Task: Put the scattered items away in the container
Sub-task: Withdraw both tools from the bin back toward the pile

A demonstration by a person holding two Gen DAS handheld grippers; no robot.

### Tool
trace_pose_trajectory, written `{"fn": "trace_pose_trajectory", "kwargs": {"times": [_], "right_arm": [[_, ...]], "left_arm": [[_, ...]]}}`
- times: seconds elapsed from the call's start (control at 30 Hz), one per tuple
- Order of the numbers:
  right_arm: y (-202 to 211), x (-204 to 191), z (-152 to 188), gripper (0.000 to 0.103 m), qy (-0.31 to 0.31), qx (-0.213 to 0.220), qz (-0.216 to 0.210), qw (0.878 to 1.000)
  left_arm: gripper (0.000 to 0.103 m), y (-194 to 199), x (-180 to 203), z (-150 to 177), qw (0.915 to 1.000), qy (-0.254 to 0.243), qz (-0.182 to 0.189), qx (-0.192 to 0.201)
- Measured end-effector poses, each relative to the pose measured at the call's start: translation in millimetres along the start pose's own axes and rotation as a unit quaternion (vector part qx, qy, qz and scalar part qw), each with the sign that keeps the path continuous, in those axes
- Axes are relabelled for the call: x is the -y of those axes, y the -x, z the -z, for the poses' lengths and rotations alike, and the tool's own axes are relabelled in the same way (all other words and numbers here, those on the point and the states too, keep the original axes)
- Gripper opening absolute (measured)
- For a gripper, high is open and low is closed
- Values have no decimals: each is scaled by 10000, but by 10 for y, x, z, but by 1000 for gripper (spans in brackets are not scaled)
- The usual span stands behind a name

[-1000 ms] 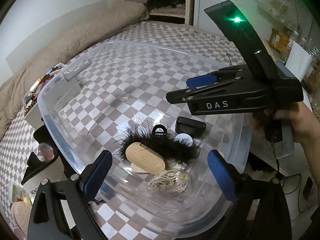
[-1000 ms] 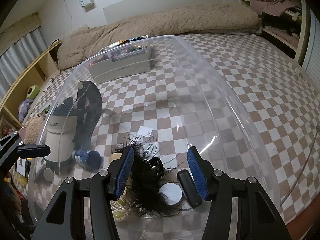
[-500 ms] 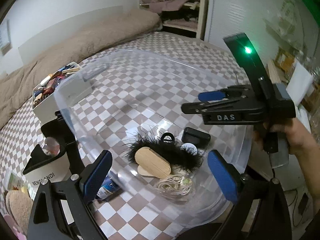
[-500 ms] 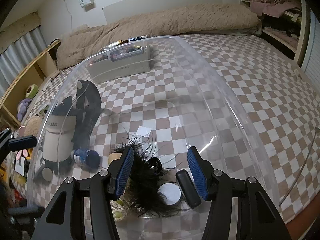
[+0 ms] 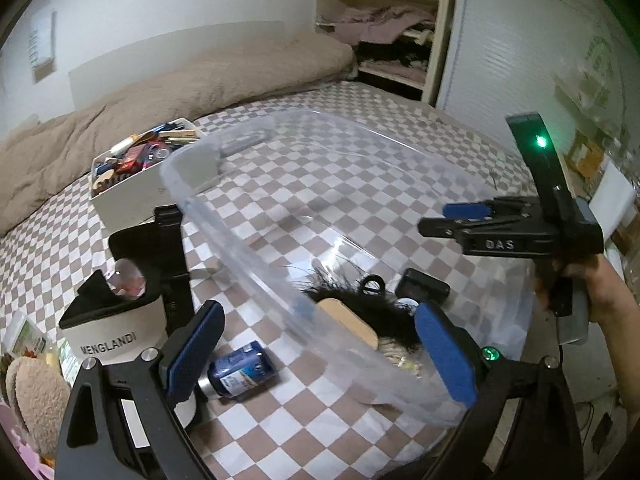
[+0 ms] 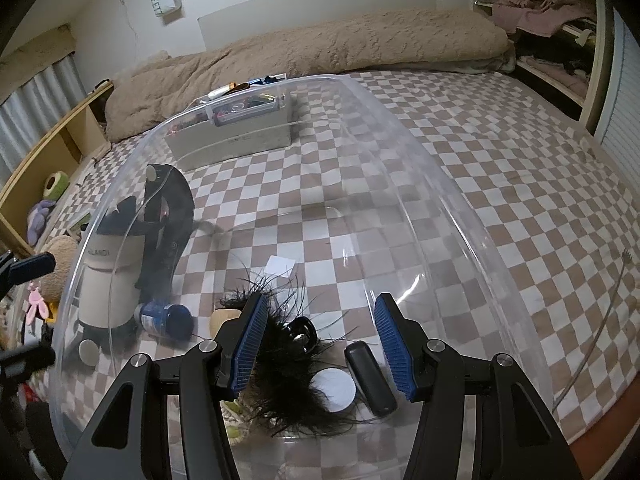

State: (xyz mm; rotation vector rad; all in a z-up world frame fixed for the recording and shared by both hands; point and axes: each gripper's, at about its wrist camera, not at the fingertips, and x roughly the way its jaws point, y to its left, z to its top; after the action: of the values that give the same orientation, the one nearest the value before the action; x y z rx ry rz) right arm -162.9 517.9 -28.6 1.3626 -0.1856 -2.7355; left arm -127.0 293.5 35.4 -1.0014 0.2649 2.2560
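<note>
Checkered bed [image 5: 360, 168]: blue bottle [image 5: 240, 372] (unobstructed from left) outside container [image 5: 224, 216].

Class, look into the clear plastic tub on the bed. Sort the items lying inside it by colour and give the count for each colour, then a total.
Inside the clear tub:
Black: 3 (feathery tuft, small ring-shaped clip, oblong case)
White: 1 (round disc)
Tan wood: 1 (oval paddle)
Cream: 1 (coiled cord bundle)
Total: 6

Black hand-held gripper [image 6: 318, 344] — blue pads [image 6: 250, 344], silver screws.
</note>
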Motion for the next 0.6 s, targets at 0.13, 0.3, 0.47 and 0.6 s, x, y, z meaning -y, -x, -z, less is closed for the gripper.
{"fn": "trace_pose_trajectory", "kwargs": {"times": [0.13, 0.3, 0.47, 0.6], "right_arm": [[4, 28, -2, 56, -36, 57, -74, 9999], [94, -31, 22, 56, 111, 374, -116, 9992], [179, -77, 53, 74, 7, 627, -205, 9978], [232, -251, 86, 74, 134, 735, -121, 9971]], "left_arm": [[97, 96, -209, 35, 9996, 150, -111, 207], [98, 197, -452, 109, 9986, 329, -141, 380], [101, 275, -673, 171, 9969, 528, -322, 493], [101, 379, -818, 216, 9942, 704, -394, 717]]}}
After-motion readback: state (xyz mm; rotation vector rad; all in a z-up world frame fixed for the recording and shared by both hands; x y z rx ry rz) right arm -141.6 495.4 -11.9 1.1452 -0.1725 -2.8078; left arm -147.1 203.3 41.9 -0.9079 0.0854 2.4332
